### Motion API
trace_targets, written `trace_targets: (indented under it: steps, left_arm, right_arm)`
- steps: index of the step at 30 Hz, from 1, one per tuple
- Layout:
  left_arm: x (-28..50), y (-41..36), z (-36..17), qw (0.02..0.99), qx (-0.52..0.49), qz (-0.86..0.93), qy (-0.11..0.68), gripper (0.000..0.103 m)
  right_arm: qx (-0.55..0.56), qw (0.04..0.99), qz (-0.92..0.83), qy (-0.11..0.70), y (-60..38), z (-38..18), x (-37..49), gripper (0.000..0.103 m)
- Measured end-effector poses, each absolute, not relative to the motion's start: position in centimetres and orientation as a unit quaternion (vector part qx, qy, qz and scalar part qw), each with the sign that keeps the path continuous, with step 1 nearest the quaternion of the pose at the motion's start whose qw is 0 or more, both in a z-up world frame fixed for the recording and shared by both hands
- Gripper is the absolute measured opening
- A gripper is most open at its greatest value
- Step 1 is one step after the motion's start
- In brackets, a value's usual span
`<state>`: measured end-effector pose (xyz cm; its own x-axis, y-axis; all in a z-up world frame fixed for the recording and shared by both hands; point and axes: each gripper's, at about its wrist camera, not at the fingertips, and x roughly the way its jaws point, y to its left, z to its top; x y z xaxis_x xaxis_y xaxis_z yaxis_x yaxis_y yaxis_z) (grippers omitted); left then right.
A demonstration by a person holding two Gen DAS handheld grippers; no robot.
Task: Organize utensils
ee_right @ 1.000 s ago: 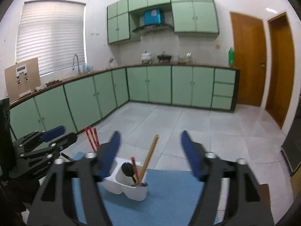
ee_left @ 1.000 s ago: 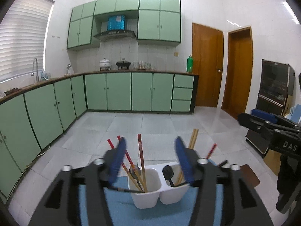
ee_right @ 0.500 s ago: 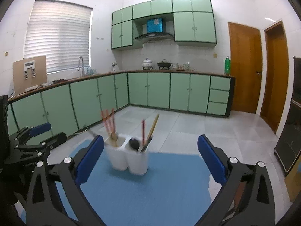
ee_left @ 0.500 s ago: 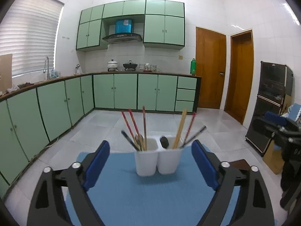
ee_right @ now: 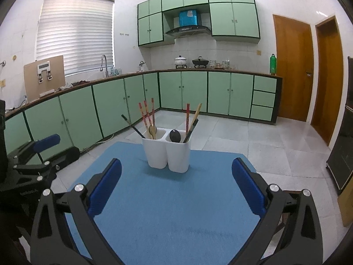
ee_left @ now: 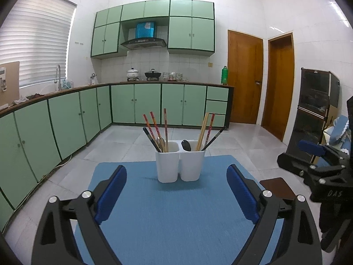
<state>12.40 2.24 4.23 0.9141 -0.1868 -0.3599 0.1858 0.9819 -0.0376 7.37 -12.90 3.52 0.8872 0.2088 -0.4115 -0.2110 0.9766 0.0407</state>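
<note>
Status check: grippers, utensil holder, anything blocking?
Left gripper open, empty. Right gripper open, empty. White two-cup utensil holder upright on blue mat, chopsticks and spoons in both cups. Nothing between grippers and holder.

Ahead of the gripper: green base cabinets (ee_left: pixel 136 103) under wall cabinets (ee_left: pixel 190 33). Left: blinded window (ee_right: pixel 75 35). Right: two wooden doors (ee_left: pixel 245 79). Floor (ee_right: pixel 264 137): pale tiles. Walls white.
</note>
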Motion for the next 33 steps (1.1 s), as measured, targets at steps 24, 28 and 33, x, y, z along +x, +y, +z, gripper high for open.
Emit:
trace_targets:
  steps: [24, 28, 33]
  left_arm:
    - [8.2, 2.5, 5.7, 0.984, 0.003, -0.087, 0.152, 0.090]
    - [8.0, 2.6, 5.8, 0.985, 0.004, -0.086, 0.151, 0.090]
    - [7.8, 2.7, 5.8, 0.985, 0.004, -0.085, 0.152, 0.090]
  right_arm:
    - [-0.006, 0.974, 0.116, 0.192, -11.9, 5.3, 5.1, 0.097]
    - [-0.006, 0.975, 0.117, 0.188, -11.9, 5.5, 4.8, 0.097]
    - [-0.007, 0.975, 0.117, 0.188, -11.8, 5.5, 4.8, 0.097]
